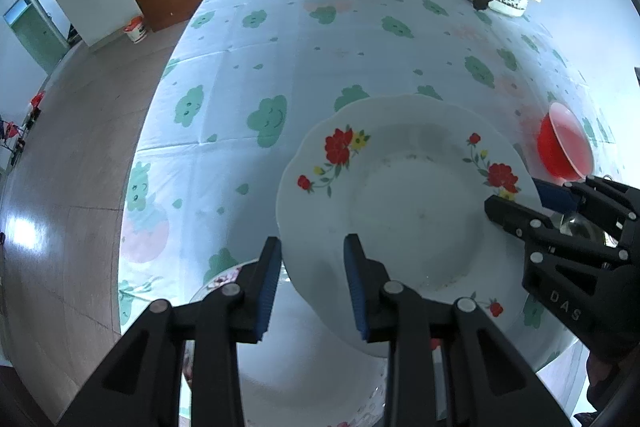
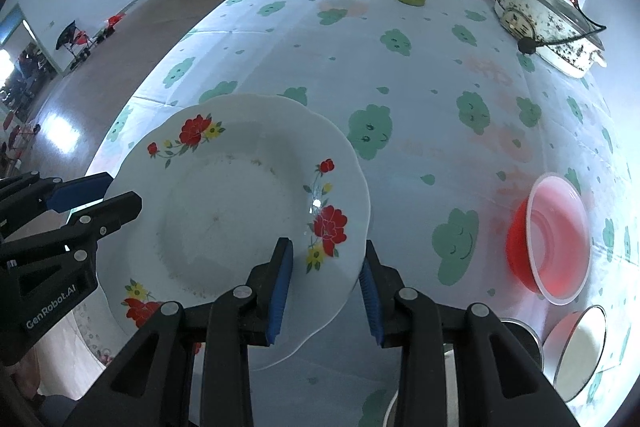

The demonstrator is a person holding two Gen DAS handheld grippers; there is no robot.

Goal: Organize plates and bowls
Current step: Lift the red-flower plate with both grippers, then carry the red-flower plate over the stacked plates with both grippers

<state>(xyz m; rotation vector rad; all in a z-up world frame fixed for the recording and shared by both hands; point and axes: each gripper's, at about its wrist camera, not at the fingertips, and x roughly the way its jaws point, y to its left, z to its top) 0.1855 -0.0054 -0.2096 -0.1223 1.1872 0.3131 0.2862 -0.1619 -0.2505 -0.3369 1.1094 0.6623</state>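
White plate (image 1: 404, 211) bears red and yellow flowers; tablecloth (image 1: 320, 59) white with green clouds; bowl (image 2: 554, 239) red.

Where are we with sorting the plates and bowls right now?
Nothing looks stacked yet. In hand: both the left gripper and right gripper clamp opposite rims of the flowered plate, lifted above another dish. Left: the red bowl and the white-and-red bowl remain loose on the table.
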